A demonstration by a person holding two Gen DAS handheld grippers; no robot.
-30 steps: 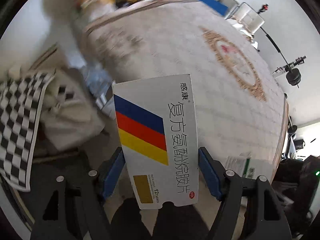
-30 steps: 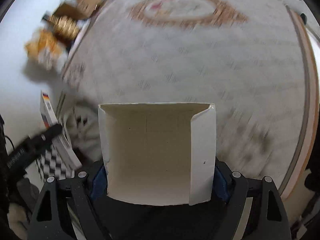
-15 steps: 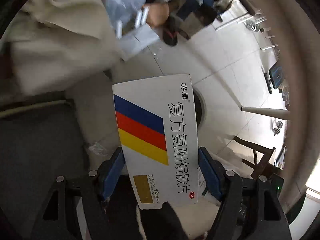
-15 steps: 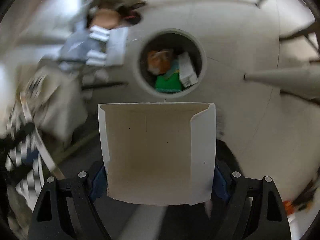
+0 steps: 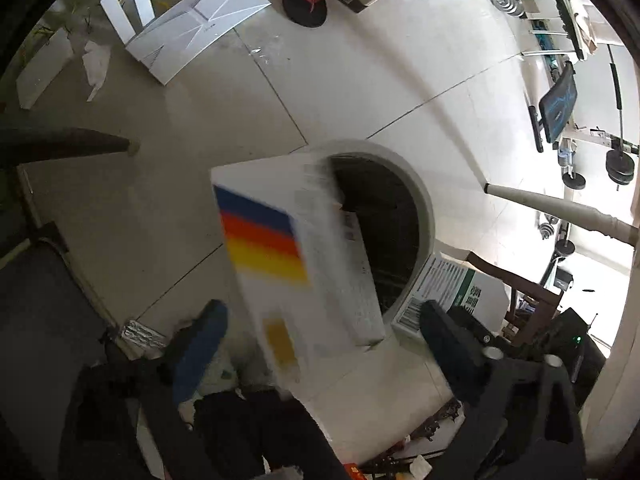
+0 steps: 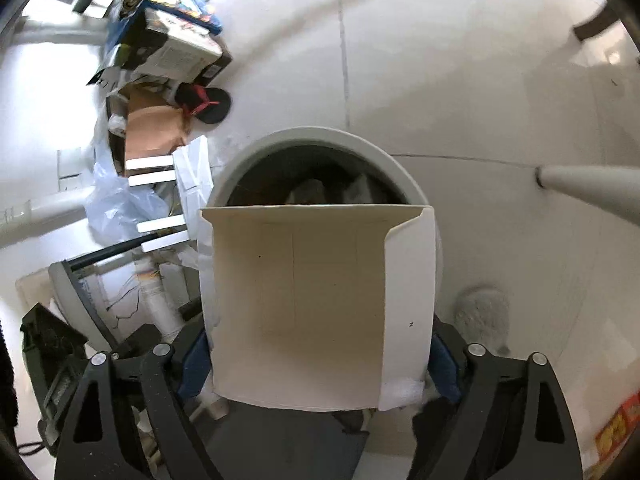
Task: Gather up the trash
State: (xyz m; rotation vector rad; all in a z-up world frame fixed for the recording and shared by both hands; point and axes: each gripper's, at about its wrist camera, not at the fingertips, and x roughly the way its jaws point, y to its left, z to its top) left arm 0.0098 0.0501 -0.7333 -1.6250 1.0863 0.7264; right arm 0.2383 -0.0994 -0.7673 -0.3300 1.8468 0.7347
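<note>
Your left claw [image 5: 320, 344] spread wide, medicine box [image 5: 288, 264] blurred, loose above bin [image 5: 424, 208]; your right claw [image 6: 320, 356] grips cardboard sleeve [image 6: 316, 300].

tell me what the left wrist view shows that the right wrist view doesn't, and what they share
Only the left wrist view shows the striped medicine box, blurred and loose between the open left gripper, plus a green-and-white box by the bin.

Only the right wrist view shows the plain white carton clamped in the right gripper, and a blue plastic bag.

Both show the round trash bin just ahead on the pale tiled floor, and a black-and-red slipper.
</note>
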